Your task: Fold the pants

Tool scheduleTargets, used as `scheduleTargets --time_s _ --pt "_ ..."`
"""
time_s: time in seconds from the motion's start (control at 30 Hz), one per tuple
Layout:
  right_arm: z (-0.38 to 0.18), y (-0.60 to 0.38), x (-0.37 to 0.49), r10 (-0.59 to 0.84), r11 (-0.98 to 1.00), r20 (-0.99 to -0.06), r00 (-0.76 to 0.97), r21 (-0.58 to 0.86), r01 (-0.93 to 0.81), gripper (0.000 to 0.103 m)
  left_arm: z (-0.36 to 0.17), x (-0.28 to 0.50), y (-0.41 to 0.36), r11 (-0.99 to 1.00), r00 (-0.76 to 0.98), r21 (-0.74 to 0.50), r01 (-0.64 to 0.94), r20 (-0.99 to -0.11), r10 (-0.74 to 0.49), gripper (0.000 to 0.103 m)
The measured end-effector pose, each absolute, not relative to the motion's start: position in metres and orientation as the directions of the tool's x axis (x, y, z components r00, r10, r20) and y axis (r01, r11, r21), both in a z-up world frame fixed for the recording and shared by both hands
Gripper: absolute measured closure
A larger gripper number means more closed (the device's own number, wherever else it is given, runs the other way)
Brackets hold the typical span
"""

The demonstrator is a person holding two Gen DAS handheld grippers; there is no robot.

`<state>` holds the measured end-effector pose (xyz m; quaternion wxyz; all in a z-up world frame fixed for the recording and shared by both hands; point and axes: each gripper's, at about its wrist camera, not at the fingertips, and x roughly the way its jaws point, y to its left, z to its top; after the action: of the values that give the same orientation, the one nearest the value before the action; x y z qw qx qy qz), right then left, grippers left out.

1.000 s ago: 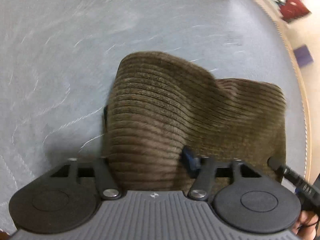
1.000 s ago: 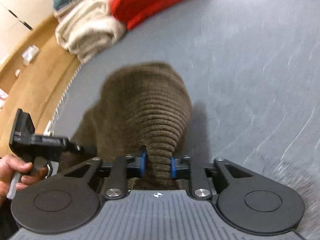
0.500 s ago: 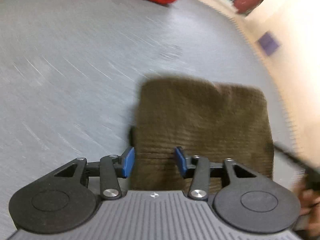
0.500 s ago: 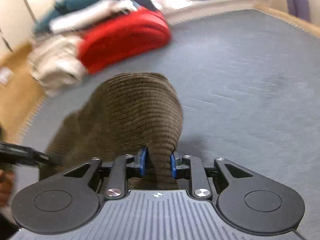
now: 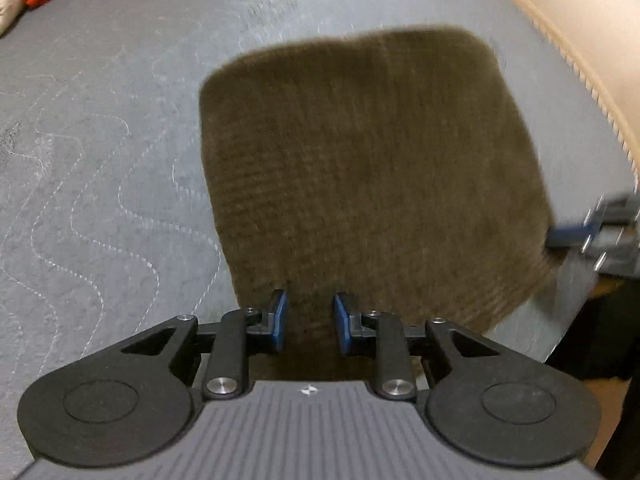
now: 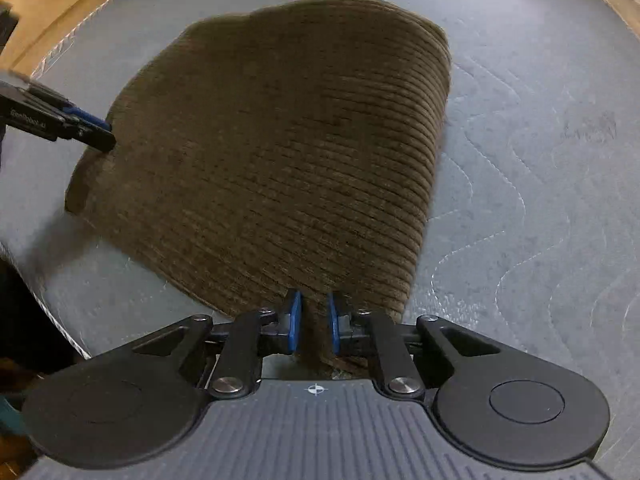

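Pants (image 5: 360,168), one brown folded pair, both closing tools, left (image 5: 309,322) and right (image 6: 314,322), clamped on it.

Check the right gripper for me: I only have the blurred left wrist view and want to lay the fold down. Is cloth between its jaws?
Observer: Yes. The right gripper has the pants' near edge between its jaws, which are closing.
Operator: Is the top layer smooth?
Observer: Its ribs run evenly; no wrinkles show.
Operator: What lies beyond the mattress on that side?
Observer: Wood floor, past the mattress edge.
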<state>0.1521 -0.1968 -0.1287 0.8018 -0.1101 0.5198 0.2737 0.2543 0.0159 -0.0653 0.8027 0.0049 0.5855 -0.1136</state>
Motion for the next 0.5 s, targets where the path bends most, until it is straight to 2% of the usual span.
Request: scheduleTargets --time_s 0.13,0.27,0.4,0.5 --pt "-0.093 -0.205 0.170 0.409 0.857 -0.790 0.456 0.161 -0.490 0.084 -0.071 0.257 0.015 0.973 0.283 -0.115 0.202 -0.944 -0.170 0.074" --pt "-0.075 -0.211 0.216 0.364 0.924 -0.674 0.643 0.172 -0.342 0.077 -0.072 0.258 0.011 0.971 0.283 -0.114 0.208 -0.944 -0.171 0.074" --pt "-0.092 -0.204 0.261 0.332 0.943 -0.651 0.683 0.206 -0.262 0.077 -0.064 0.252 0.018 0.971 0.293 -0.135 0.195 -0.937 -0.189 0.072" --pt "-0.116 -0.188 0.273 0.304 0.949 -0.657 0.689 0.145 -0.280 0.077 -0.049 0.250 0.030 0.968 0.325 -0.202 0.151 -0.914 -0.242 0.068"
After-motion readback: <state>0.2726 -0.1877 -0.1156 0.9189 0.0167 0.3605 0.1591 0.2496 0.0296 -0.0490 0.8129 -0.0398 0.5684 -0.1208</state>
